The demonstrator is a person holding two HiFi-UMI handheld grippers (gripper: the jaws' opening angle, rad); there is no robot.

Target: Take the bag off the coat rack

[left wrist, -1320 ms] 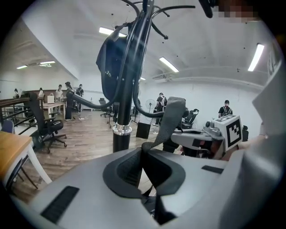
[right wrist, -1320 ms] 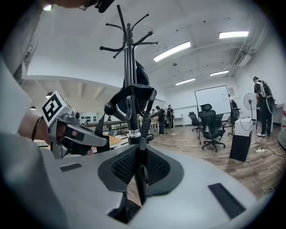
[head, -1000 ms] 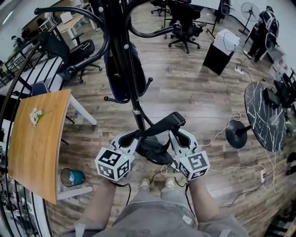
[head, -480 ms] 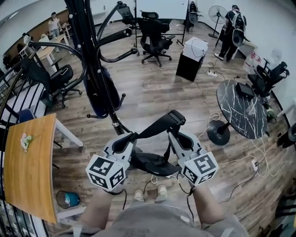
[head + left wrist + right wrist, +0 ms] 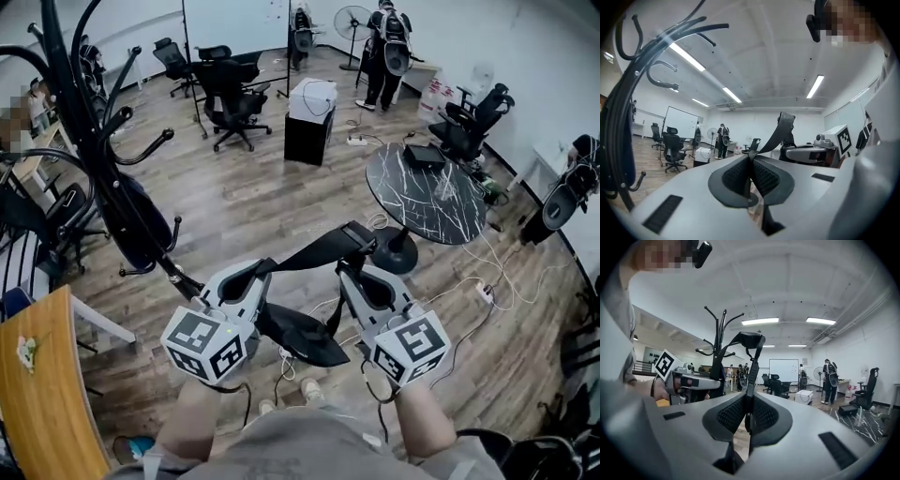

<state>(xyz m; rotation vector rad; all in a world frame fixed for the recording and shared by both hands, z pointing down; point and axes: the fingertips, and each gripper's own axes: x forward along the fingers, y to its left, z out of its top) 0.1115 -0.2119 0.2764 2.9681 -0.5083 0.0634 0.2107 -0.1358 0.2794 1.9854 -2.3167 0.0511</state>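
Where the left gripper (image 5: 265,269) crosses in front of it, the foot of the coat rack (image 5: 105,178) is hidden from us, and its top is cut off by the edge of the head view. A dark blue thing (image 5: 142,230) hangs low on the coat rack, and we cannot tell what it is. Part of the bag (image 5: 302,339) is hidden behind both grippers.

We see the bag hanging free to the right of the coat rack, apart from its hooks, slung by its strap (image 5: 314,251) between our two grippers above the wooden plank floor (image 5: 253,197). The left gripper's jaws are pinched together on the strap. The right gripper (image 5: 349,269) has its jaws clamped narrowly on the same strap, further from the coat rack.

Right of the coat rack, past the bag, stands a round dark worktop (image 5: 441,211) with cables (image 5: 473,281) trailing by its foot. Beyond the coat rack are black office chairs (image 5: 230,89) and a black box (image 5: 312,117) with a white top. Nearer to us than the coat rack, a wooden worktop (image 5: 47,412) is cut off at the frame edge.

The strap is flat black webbing with a broader pad at its peak, the bag body is black, smooth and flattish, and the round worktop is veined white like marble
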